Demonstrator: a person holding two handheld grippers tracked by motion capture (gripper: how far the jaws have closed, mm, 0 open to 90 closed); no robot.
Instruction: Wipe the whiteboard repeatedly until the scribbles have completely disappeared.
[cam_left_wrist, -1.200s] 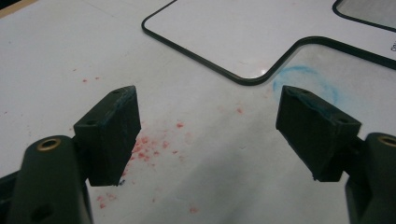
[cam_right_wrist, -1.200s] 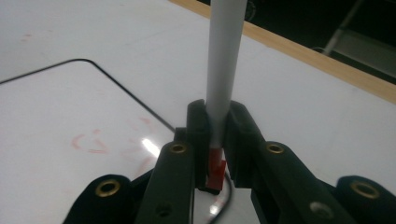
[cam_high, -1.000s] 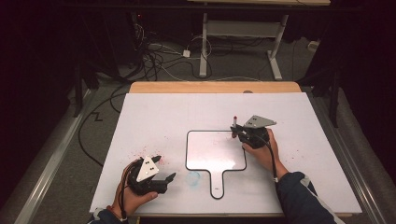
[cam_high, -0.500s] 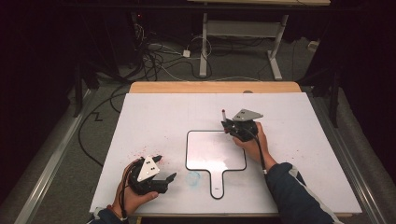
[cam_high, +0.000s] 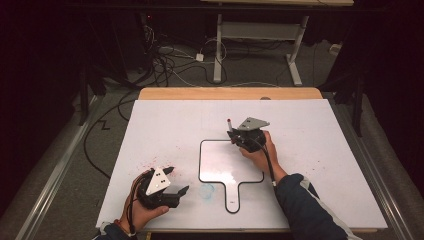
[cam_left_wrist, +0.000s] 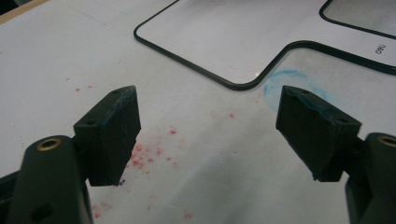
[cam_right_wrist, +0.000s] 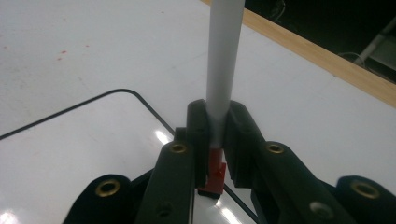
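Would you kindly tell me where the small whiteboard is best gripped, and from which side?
Grip the whiteboard by its narrow handle tab, coming from the person's side. The tab juts toward that table edge, slim enough for the open left gripper nearby.

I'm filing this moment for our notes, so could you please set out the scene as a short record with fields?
surface: white table top with red specks
board: small white paddle-shaped whiteboard with black rim, flat, handle toward the person
marker: white marker with red end, upright over the board's far right corner
right gripper: shut on the marker
left gripper: open, holding nothing, beside the board's near left corner
smudge: blue smear by the handle
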